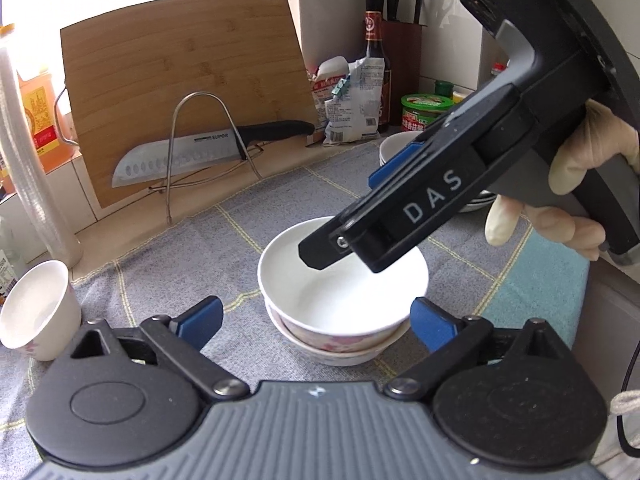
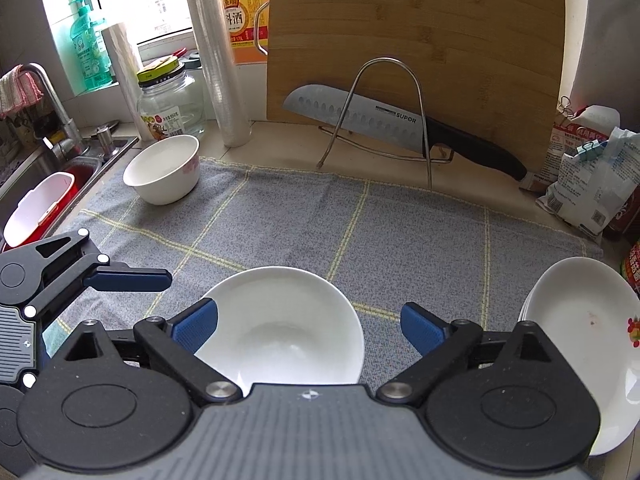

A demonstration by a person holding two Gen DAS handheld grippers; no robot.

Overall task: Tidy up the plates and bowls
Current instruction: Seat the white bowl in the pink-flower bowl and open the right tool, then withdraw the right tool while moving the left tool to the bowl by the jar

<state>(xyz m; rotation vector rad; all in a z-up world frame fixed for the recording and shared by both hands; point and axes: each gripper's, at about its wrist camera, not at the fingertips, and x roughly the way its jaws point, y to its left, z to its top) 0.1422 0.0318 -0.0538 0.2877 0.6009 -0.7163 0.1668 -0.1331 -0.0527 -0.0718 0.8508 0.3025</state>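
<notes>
Your right tool tilts down from the upper right, your gloved hand wrapped round its grip, its black tips hanging just inside the top bowl. Its jaws are spread wide and nothing is pinched. From its own camera the right tool's blue pads sit either side of the bowl's near rim; I can't tell whether the left pad touches it.

Your left tool points down at the same stack, jaws spread wide too, pads flanking the bowls and gripping nothing.

That top bowl sits nested in a lower bowl on the grey checked cloth over the tabletop. A single bowl stands at the cloth's far left corner, a stack of plates at the right edge. Behind, a knife rests in a wire rack against the cutting board.
</notes>
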